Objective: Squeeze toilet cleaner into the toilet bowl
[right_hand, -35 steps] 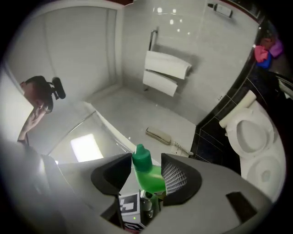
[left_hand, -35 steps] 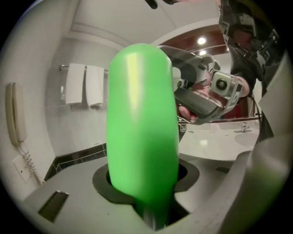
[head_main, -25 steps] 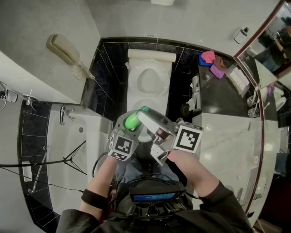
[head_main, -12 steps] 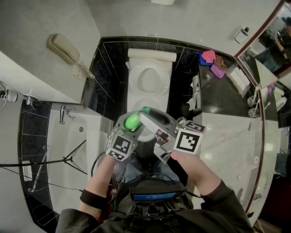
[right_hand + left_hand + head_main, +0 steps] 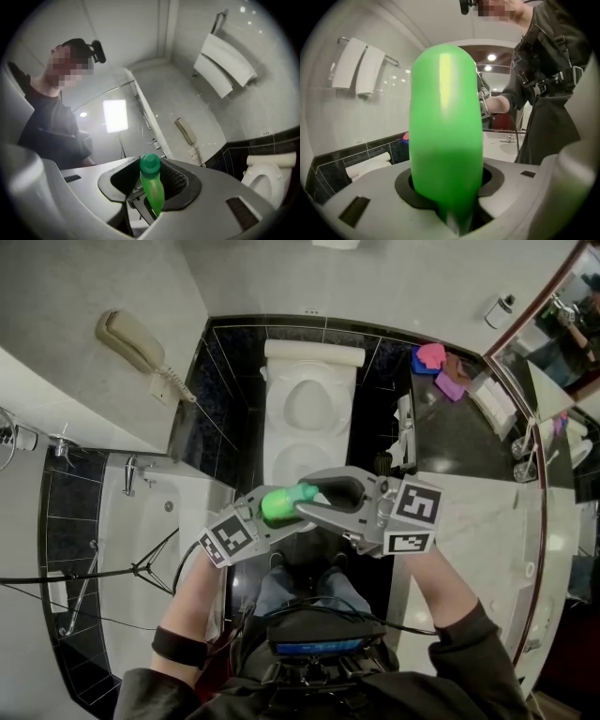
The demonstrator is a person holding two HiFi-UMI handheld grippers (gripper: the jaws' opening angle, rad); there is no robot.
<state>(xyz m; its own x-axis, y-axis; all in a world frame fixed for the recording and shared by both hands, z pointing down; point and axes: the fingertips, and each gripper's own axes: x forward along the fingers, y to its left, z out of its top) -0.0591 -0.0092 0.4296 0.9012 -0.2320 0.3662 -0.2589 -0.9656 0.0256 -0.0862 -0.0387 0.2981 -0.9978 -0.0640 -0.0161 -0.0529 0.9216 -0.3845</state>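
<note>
- Left gripper [image 5: 255, 521] clamps the green cleaner bottle [image 5: 278, 504] by its body, and that body fills its own view.
- Right gripper [image 5: 330, 502] has just been closing and now pinches the neck. Its view shows the cap [image 5: 150, 164] past the pads.
- Only the head view shows the toilet bowl [image 5: 291, 395], open, just beyond.

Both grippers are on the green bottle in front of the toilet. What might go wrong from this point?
1. The right gripper has just been closing with the cap of the green bottle between its jaws; a twist could spin the smooth bottle in the left gripper rather than loosen the cap.
2. In the head view the bottle seems to hang at the front of the toilet, over the person's legs; once uncapped, a squeeze might spill cleaner outside it.
</note>
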